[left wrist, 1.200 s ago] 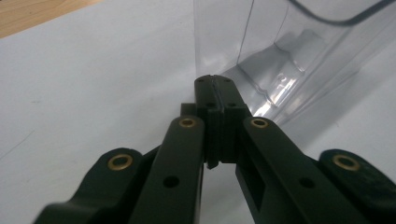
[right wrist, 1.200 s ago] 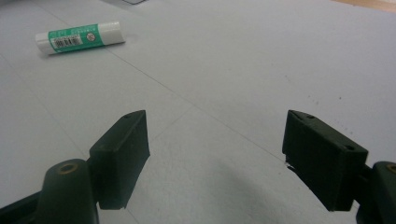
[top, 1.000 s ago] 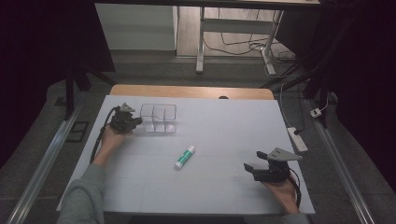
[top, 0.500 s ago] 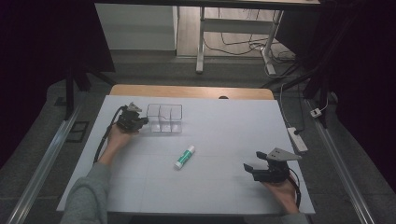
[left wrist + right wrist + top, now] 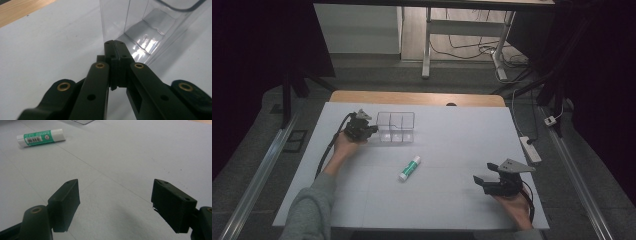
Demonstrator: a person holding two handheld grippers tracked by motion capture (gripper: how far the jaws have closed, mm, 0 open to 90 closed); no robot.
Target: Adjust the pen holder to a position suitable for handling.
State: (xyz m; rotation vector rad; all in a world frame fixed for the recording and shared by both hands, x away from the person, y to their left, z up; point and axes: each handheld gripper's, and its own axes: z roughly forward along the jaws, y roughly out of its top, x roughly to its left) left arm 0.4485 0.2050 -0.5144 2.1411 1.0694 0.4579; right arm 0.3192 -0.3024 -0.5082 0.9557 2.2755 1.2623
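The left claw (image 5: 115, 47) is pinched shut on the clear box's (image 5: 396, 127) thin, light, slippery wall.

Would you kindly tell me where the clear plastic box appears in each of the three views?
High view: the clear box sits upper left of centre, just right of the left gripper.
Left gripper view: it rises at top centre to right, right in front of the shut jaws.
Right gripper view: only a dark corner, probably its base, at the top edge.
Shared landmark: the white table sheet.
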